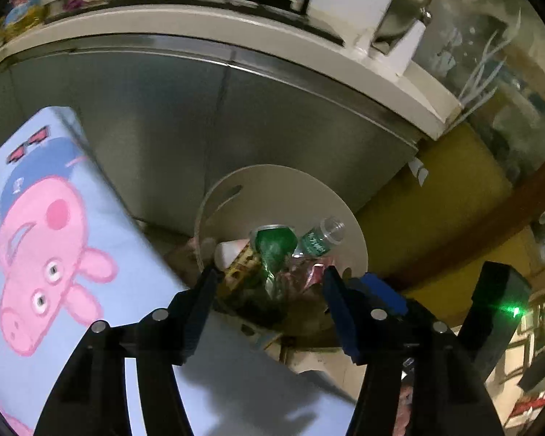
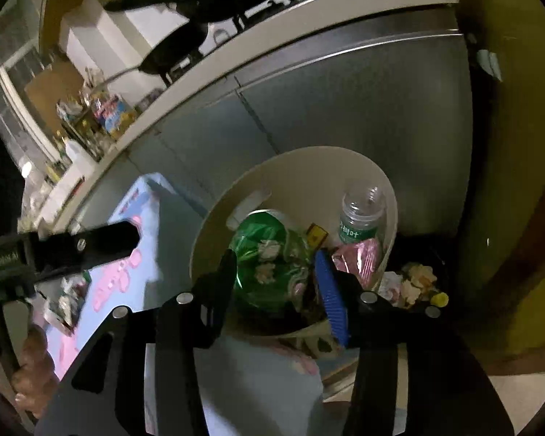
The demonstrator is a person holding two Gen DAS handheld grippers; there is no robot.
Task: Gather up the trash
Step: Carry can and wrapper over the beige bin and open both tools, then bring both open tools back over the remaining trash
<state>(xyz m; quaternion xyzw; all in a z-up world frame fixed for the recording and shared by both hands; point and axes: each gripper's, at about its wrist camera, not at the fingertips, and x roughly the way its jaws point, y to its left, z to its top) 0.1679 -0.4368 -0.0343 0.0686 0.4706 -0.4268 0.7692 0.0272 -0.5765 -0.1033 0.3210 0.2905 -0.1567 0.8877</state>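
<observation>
A beige round trash bin [image 1: 279,170] stands on the floor beside a table. In it lie a crushed green can [image 1: 274,241], a clear plastic bottle [image 1: 319,238] with a green label, a white cup-like piece [image 1: 227,252] and a pink wrapper [image 1: 309,272]. My left gripper [image 1: 270,272] hangs open over the bin's near rim with nothing pressed between its pads. In the right wrist view the bin [image 2: 309,152] holds the green can [image 2: 261,239], the bottle [image 2: 361,214] and the pink wrapper [image 2: 356,258]. My right gripper [image 2: 275,254] is open above them, its pads clear of the can.
A light blue cloth with a pink cartoon pig [image 1: 54,236] covers the table on the left. Grey cabinet doors [image 1: 163,109] under a white counter stand behind the bin. A dark container of scraps [image 2: 414,279] sits to the bin's right. A yellow wall [image 1: 436,200] closes the right side.
</observation>
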